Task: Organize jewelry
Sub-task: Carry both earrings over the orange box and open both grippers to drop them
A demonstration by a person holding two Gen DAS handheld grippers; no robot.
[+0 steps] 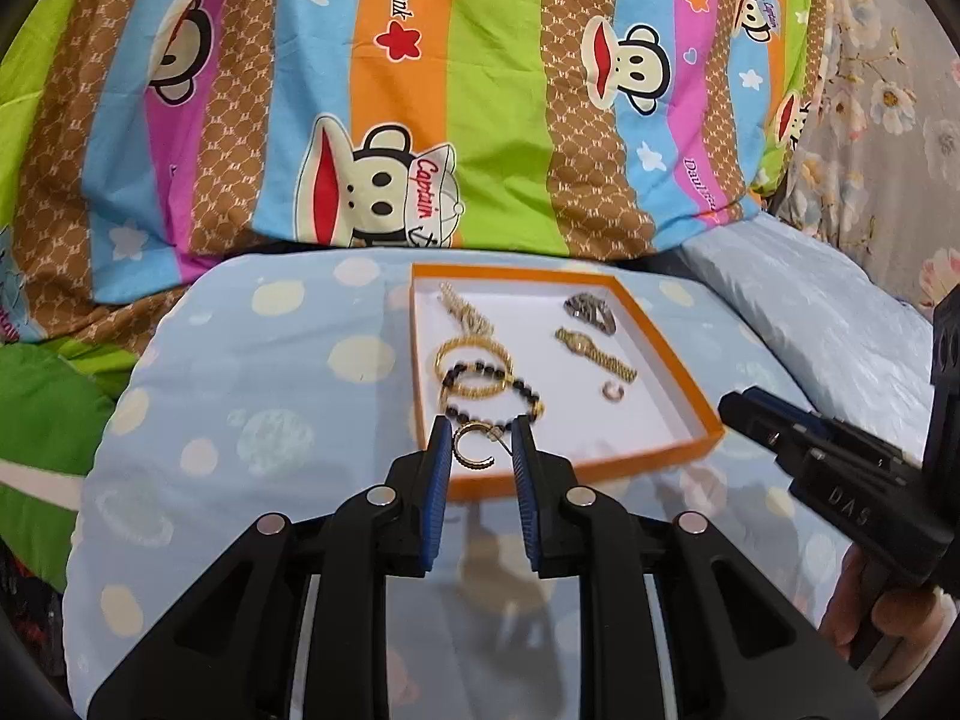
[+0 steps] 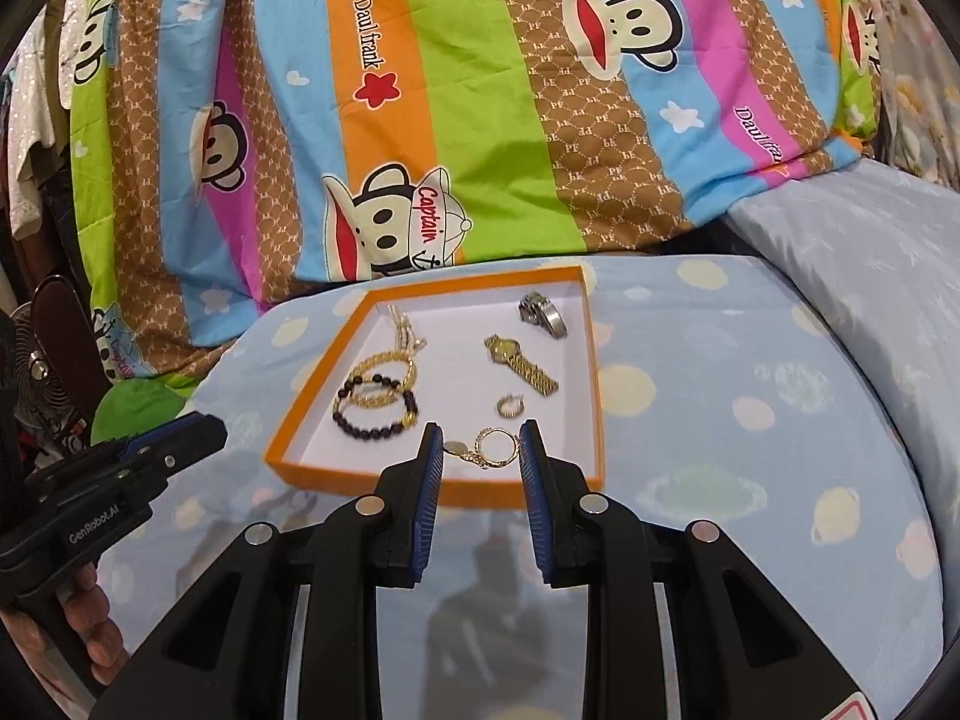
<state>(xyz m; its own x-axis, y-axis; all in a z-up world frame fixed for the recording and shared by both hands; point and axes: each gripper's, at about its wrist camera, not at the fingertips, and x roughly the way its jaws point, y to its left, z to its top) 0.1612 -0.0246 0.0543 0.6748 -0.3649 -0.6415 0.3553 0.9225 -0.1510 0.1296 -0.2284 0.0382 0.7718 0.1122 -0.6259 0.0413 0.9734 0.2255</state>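
- I work over a bed: a pale blue sheet [image 1: 252, 372] printed with cream dots and planets, and behind it a folded quilt [image 1: 480, 90] in bright stripes with cartoon monkeys.
- The jewelry sits in a shallow orange cardboard tray [image 1: 672, 330] with a white floor, well apart in two groups.
- On one side lie a glittery chain [image 1: 465, 309], two gold bangles [image 1: 474, 360] and a dark beaded bracelet [image 1: 510, 390], overlapping; on the other a grey metal band [image 1: 591, 312], a gold link watch [image 1: 594, 351] and a small ring [image 1: 613, 390].
- My left gripper [image 1: 481, 441] carries a ridged gold hoop earring [image 1: 474, 447] between its ribbed blue pads, the jaws narrowed around it, above the tray's near edge.
- My right gripper [image 2: 481, 447] is closed likewise on a thin gold ring with a little disc charm [image 2: 486, 447], over the near corner of the tray.
- I judge this the carrying step: both small pieces are lifted and not yet placed.
- Next I need a bare patch of white floor for each, a low approach and a gentle release, since thin metal slips and rolls easily.
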